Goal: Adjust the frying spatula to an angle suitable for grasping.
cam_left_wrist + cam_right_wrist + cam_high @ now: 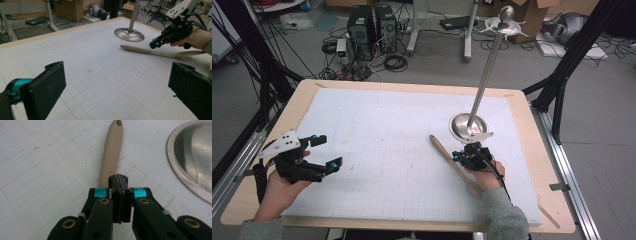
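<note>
The wooden spatula [451, 160] lies flat on the white mat [377, 150], its long axis running ahead of and beneath the right gripper [120, 181], whose jaws are pressed together empty just above it. The left gripper [322, 152] rests well apart, jaws wide.

Mat centre free; stand [469, 127] rt.
</note>
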Available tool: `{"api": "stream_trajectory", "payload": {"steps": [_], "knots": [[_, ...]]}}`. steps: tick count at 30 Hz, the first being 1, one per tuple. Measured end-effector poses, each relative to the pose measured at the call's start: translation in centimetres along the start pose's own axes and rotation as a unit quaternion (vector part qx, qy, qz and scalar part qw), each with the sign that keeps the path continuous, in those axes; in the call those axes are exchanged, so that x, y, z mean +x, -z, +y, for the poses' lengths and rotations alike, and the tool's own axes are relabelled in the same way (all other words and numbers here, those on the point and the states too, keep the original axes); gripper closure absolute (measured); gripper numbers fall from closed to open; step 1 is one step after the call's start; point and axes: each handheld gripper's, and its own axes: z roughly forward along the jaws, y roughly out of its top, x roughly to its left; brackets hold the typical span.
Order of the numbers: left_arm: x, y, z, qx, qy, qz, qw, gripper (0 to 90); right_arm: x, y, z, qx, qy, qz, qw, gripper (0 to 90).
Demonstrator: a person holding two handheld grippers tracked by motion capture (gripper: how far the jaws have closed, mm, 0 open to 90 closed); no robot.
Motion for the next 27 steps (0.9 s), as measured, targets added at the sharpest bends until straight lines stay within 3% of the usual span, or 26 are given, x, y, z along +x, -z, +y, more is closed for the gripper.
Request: {"api": "stream_trajectory", "payload": {"steps": [6, 9, 15, 20, 23, 27], "knots": [[0.1, 0.1, -0.1, 0.000, 0.001, 0.001, 1.0000, 1.8, 0.2, -0.9, -0.2, 0.008, 0.008, 0.016, 0.9998, 90.0], [0.1, 0.2, -0.1, 0.000, 0.002, 0.002, 1.0000, 1.8, 0.3, -0.8, -0.2, 0.009, 0.009, 0.015, 0.9998, 90.0], [0.1, 0.2, -0.1, 0.001, 0.001, 0.002, 1.0000, 1.8, 0.8, -0.7, -0.1, 0.005, 0.038, 0.024, 0.9990, 90.0], [0.1, 0.1, -0.1, 0.002, 0.001, 0.002, 1.0000, 1.8, 0.7, -0.8, -0.1, 0.007, 0.035, 0.018, 0.9992, 90.0], [0.1, 0.2, -0.1, 0.001, 0.000, 0.002, 1.0000, 1.8, 0.8, -0.7, -0.1, 0.004, 0.038, 0.019, 0.9991, 90.0], [0.1, 0.2, -0.1, 0.000, 0.000, 0.002, 1.0000, 1.8, 0.8, 0.1, 0.1, -0.023, 0.038, 0.025, 0.9987, 90.0]]}}
